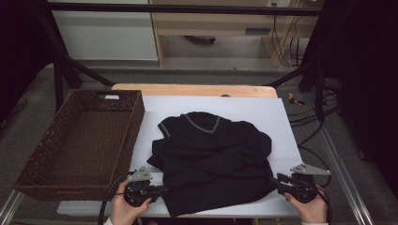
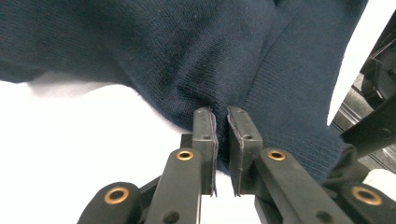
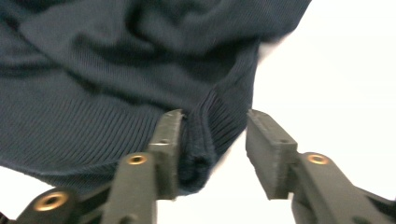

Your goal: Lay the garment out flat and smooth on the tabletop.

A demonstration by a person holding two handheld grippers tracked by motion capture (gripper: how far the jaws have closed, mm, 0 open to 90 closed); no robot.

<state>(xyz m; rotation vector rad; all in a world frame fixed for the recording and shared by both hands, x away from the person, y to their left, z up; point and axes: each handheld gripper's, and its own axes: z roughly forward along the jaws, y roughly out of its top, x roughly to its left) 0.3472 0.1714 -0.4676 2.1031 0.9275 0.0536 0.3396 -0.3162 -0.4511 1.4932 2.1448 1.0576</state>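
Observation:
A dark navy V-neck sweater (image 1: 213, 154) lies crumpled on the white table cover (image 1: 263, 110). My left gripper (image 1: 164, 189) is at its near left corner. In the left gripper view the jaws (image 2: 222, 116) stand nearly together, with a fold of the sweater's (image 2: 187, 56) knit pinched between the pads. My right gripper (image 1: 274, 180) is at the sweater's near right corner. In the right gripper view its jaws (image 3: 214, 119) stand apart around the ribbed hem (image 3: 205, 130); the left pad touches the fabric and the right pad stands off it.
A brown wicker basket (image 1: 136, 126) with nothing in it stands at the table's left, close to the sweater. Black frame legs (image 1: 58, 79) and cables (image 1: 305, 131) flank the table. White cover lies bare behind the sweater.

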